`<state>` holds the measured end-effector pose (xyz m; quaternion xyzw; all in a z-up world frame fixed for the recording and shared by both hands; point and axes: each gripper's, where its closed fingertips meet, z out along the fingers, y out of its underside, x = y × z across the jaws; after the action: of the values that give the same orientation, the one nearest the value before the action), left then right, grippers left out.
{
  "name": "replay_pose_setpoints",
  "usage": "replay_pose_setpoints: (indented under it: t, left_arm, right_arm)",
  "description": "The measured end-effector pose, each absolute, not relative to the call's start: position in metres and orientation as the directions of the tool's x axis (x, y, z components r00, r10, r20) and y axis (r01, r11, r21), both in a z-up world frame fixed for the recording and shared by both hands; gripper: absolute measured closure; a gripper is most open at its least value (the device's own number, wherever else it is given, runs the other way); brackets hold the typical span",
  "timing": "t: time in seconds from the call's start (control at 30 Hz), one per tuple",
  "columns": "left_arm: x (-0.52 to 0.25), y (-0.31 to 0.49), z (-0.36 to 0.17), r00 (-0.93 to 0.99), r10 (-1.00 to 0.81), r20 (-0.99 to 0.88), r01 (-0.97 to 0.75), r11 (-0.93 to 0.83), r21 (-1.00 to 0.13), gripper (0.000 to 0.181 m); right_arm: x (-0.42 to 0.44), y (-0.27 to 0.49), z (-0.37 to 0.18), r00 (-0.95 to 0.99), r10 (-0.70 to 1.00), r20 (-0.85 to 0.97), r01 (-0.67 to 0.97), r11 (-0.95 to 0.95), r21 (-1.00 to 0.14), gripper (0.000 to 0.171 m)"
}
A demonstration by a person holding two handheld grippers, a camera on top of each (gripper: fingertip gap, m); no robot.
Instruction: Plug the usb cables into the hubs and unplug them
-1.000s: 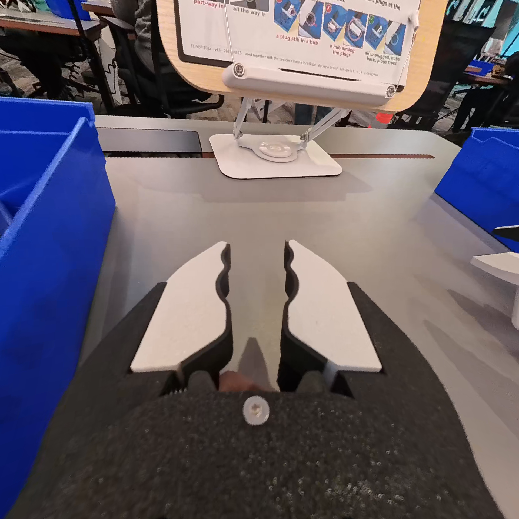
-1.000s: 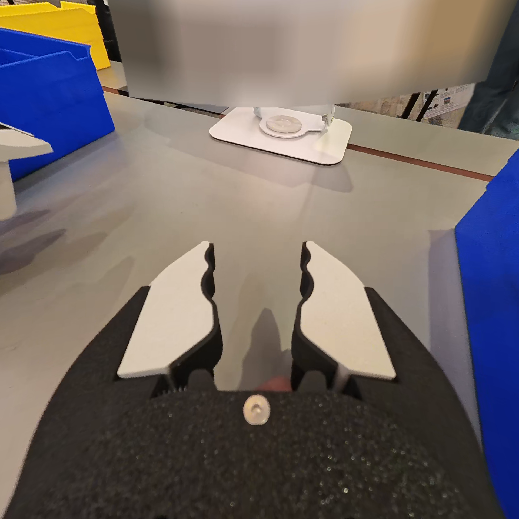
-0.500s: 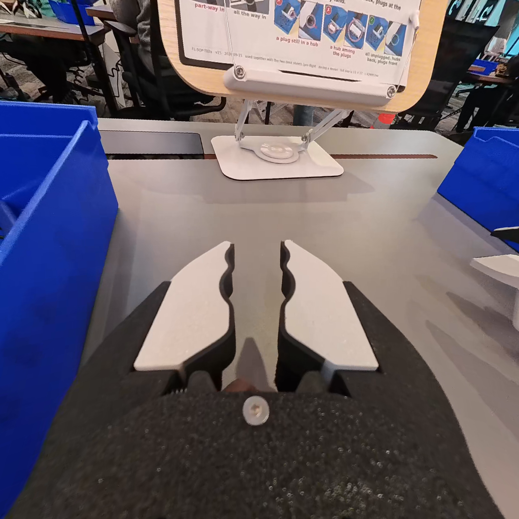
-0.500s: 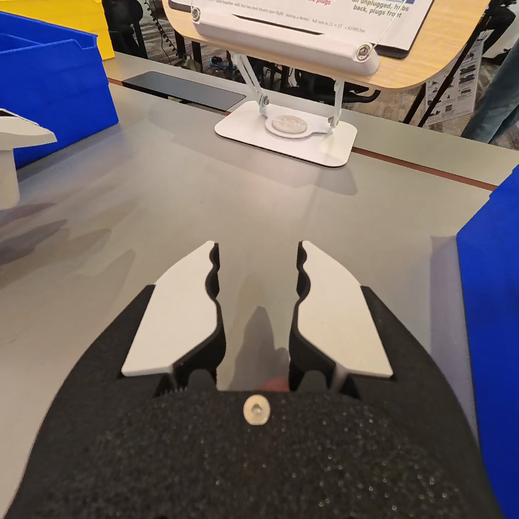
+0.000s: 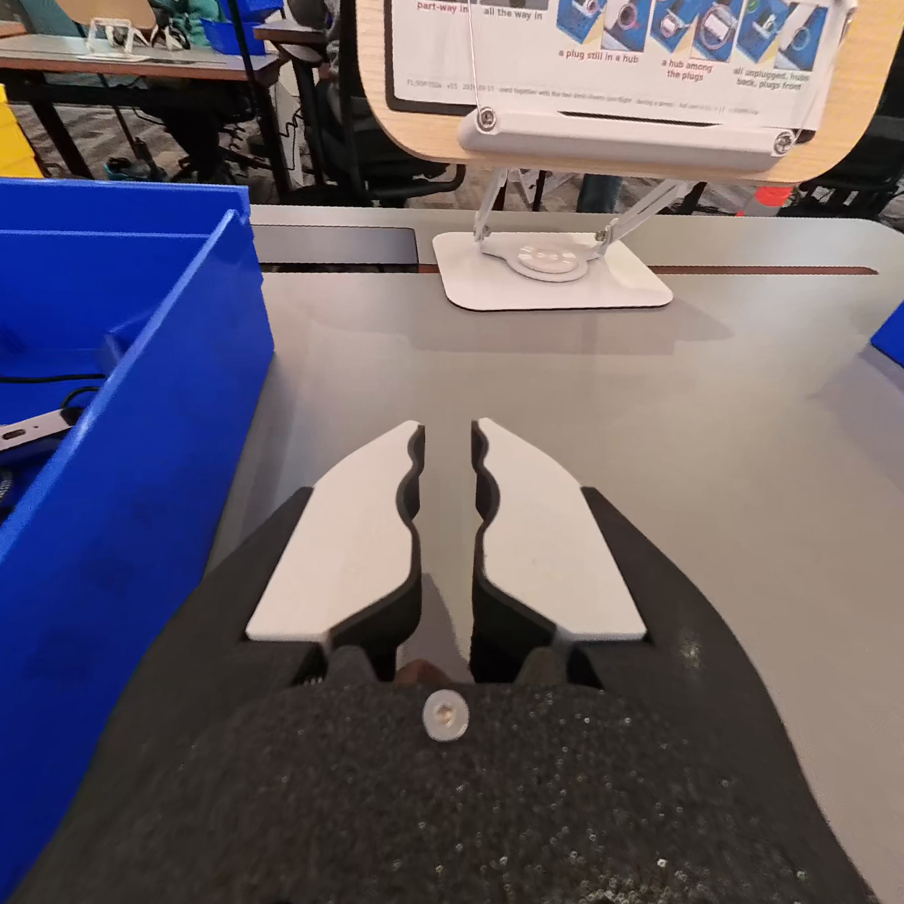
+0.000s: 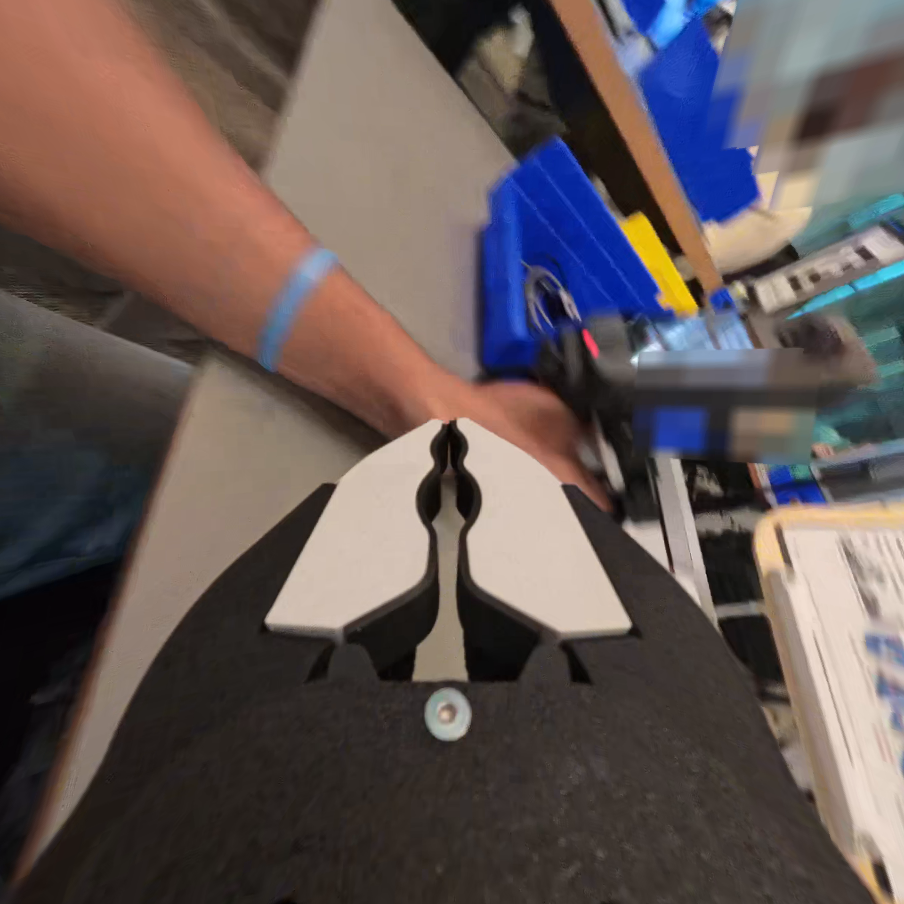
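Left gripper (image 5: 447,430) low over grey worktop (image 5: 636,440), jaws slightly spread, nothing between them. Right gripper (image 6: 449,426) rolled sideways, view motion-blurred, jaws pressed together at the tips, empty. Blue bin (image 5: 122,489) just left of left gripper holds a silver hub (image 5: 29,433) with a black cable (image 5: 73,394). Person's hand (image 6: 513,420) with blue wristband (image 6: 293,303) grips the other tool. Farther back, instruction board on white stand (image 5: 553,269).

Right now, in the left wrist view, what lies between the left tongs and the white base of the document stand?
Only bare grey tabletop between the left tongs and the stand's white base; the blue bin sits off to the left.
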<state>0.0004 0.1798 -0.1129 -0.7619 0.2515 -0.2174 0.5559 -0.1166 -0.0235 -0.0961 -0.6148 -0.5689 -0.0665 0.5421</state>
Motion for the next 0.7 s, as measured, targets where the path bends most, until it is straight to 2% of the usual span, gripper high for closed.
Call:
replay_pose_setpoints:
  t: [0.13, 0.5, 0.7]
  left_arm:
    - [-0.003, 0.18, -0.111, 0.793, -0.609, 0.028, -0.148, -0.237, -0.96, 0.168]
    - [0.0, 0.176, -0.109, 0.79, -0.611, -0.042, -0.194, -0.185, -0.963, 0.17]
    - [0.002, 0.175, -0.11, 0.783, -0.619, -0.062, -0.214, -0.174, -0.961, 0.169]
  right_arm:
    - [-0.159, -0.019, -0.103, 0.287, 0.648, 0.706, 0.786, 0.262, -0.56, 0.171]
    - [-0.17, 0.001, -0.098, 0.298, 0.638, 0.71, 0.796, 0.245, -0.554, 0.171]
    - [-0.17, -0.013, -0.081, 0.305, 0.587, 0.75, 0.784, 0.293, -0.548, 0.171]
